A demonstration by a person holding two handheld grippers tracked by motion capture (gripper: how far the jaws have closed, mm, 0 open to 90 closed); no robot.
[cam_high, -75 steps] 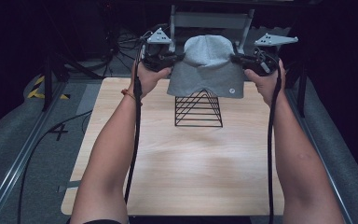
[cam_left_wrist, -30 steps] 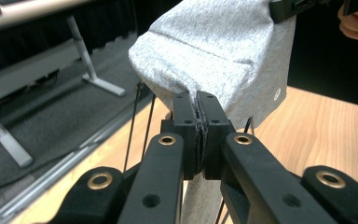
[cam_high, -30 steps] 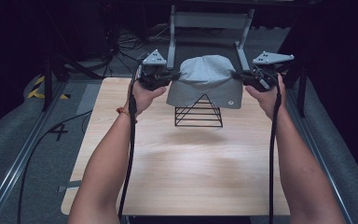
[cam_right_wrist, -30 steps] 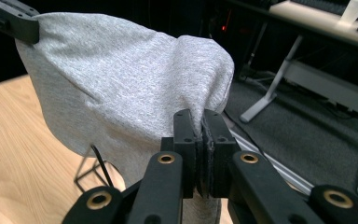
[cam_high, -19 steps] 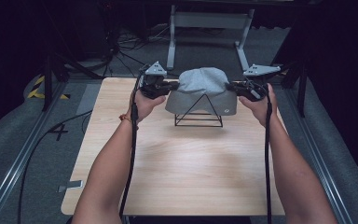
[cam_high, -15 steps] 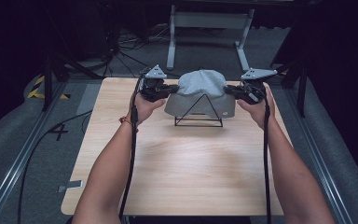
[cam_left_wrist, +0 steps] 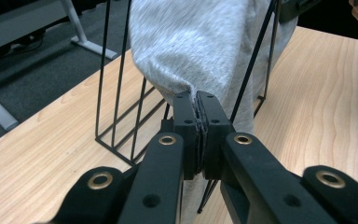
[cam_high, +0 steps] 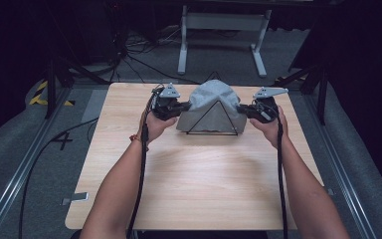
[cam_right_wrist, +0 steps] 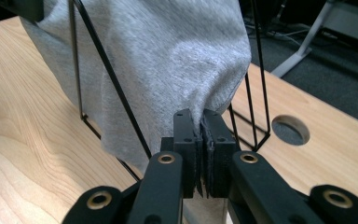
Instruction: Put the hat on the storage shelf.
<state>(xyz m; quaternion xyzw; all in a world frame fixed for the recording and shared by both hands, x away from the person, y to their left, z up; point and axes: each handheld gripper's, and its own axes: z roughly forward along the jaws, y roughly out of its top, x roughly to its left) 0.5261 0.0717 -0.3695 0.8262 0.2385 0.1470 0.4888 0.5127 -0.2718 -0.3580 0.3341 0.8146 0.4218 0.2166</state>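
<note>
A grey cloth (cam_high: 211,102) drapes over a black wire rack (cam_high: 213,132) shaped like a tent, at the far middle of the wooden table (cam_high: 194,184). My left gripper (cam_high: 185,105) is shut on the cloth's left edge, and my right gripper (cam_high: 242,108) is shut on its right edge. In the left gripper view the jaws (cam_left_wrist: 196,100) pinch a fold of the cloth (cam_left_wrist: 191,42) beside the rack's wires (cam_left_wrist: 116,93). The right gripper view has the same pinch (cam_right_wrist: 196,119) on the cloth (cam_right_wrist: 168,51), with a slanted rack wire (cam_right_wrist: 107,74) crossing in front.
A round hole (cam_right_wrist: 290,129) is cut in the table near the rack's right end. A white stand (cam_high: 221,22) and cables lie on the floor beyond the far edge. Metal rails (cam_high: 15,184) run along both sides of the table.
Both grippers have come down with the cloth held between them. The cloth, earlier stretched above the rack, now lies over it and covers most of the wires.
</note>
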